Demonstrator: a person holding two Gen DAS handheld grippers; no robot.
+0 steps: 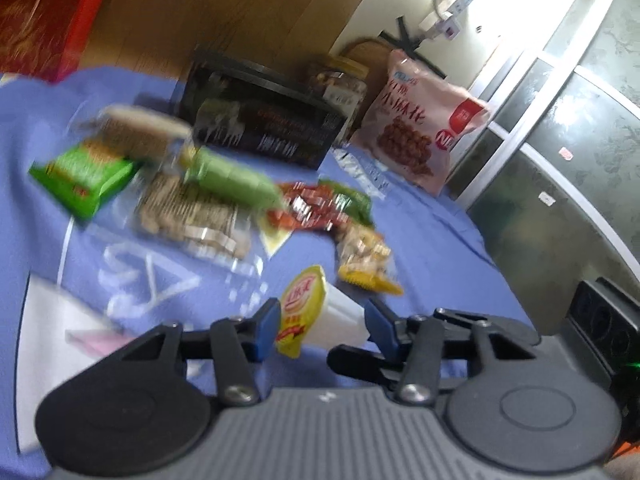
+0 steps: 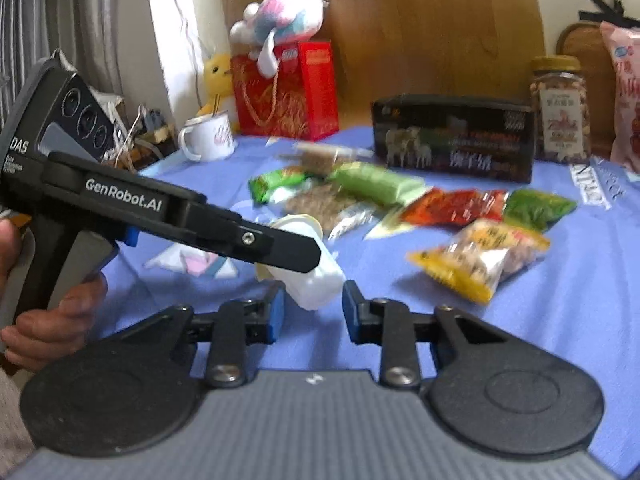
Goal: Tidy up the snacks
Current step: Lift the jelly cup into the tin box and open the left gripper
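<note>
Snacks litter blue cloth (image 2: 560,320) — wood-panelled wall (image 2: 420,20) behind.

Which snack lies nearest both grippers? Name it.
The white cup with the yellow foil lid, tipped on its side between the left gripper fingers; the bagged snacks lie farther back.

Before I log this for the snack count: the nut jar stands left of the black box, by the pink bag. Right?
Not quite. The nut jar stands right of the black box, between it and the pink bag, as the right wrist view shows.
</note>
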